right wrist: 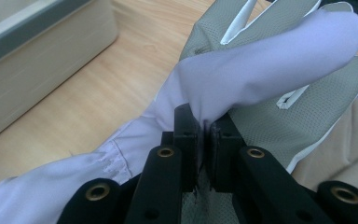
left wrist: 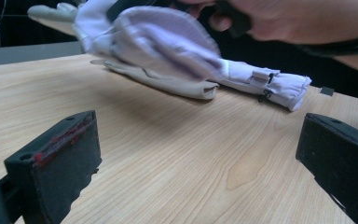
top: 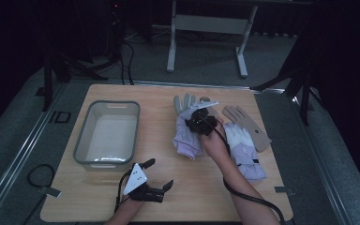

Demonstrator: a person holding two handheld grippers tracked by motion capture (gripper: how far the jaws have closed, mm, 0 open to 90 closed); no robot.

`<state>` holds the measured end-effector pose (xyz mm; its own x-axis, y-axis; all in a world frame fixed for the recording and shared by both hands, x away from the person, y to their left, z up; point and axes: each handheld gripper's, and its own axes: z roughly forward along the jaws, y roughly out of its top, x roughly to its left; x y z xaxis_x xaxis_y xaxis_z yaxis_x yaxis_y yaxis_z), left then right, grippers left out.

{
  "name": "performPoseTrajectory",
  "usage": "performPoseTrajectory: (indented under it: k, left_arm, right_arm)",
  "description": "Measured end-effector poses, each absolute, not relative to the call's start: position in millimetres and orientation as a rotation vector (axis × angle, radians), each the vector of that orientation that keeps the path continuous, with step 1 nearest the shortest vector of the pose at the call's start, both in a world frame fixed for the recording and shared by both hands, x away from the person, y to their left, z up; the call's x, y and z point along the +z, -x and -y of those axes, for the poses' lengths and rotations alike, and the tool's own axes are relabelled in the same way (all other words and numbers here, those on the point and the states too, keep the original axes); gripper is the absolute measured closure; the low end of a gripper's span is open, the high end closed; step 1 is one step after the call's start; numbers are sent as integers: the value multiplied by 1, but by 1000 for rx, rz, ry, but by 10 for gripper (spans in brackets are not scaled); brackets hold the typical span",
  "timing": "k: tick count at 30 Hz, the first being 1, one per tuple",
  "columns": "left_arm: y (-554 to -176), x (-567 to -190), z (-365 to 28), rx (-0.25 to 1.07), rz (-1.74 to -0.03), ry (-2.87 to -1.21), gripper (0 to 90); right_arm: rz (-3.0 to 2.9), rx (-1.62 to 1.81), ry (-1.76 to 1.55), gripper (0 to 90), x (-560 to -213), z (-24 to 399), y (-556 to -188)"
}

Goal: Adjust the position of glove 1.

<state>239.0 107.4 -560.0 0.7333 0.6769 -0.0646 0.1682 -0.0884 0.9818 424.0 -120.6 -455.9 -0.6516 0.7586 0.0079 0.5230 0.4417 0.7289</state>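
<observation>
My right gripper [top: 201, 121] [right wrist: 204, 135] is shut on the lilac fabric of a glove [top: 187, 140] [right wrist: 261, 70] with a grey mesh palm. This glove hangs off the wooden table [top: 192, 187], its grey fingers toward the far side. In the left gripper view it [left wrist: 168, 42] hovers above a beige glove [left wrist: 168, 84] [top: 248, 124]. A second lilac glove [top: 243, 152] [left wrist: 270, 86] lies flat to the right, under the person's forearm. Near the front edge my left gripper [top: 160, 173] [left wrist: 198, 158] rests open, nothing between its jaws.
A grey plastic tub [top: 82, 136] [right wrist: 37, 60] stands empty on the table's left half. Bare wood lies between the tub and the gloves. Beyond the far edge stands a white desk frame [top: 206, 28], and cables trail on the floor at left [top: 35, 176].
</observation>
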Motion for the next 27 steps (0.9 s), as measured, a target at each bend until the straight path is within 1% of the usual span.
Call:
performPoseTrajectory:
  k: [4, 8, 12, 14, 18, 27]
  left_arm:
    - [-239, -560, -107, 485, -692, -1634, 0]
    - [-239, -560, -107, 488, -691, -1636, 0]
    - [-238, -560, -107, 492, -688, -1639, 0]
    - [-239, -560, -107, 492, -688, -1638, 0]
    - [-239, -560, -107, 489, -692, -1635, 0]
    - [-239, -560, -107, 486, -693, -1635, 0]
  right_arm:
    - [-2388, 1036, -1063, 838, -448, 131, -405]
    - [-2377, 1003, -1012, 836, -448, 138, -382]
    - [-2368, 945, -960, 834, -451, 142, -367]
    - [-2365, 939, -958, 834, -451, 143, -365]
    - [-2357, 936, -970, 833, -464, 153, -362]
    - [-2414, 889, -1044, 822, -515, 149, -379]
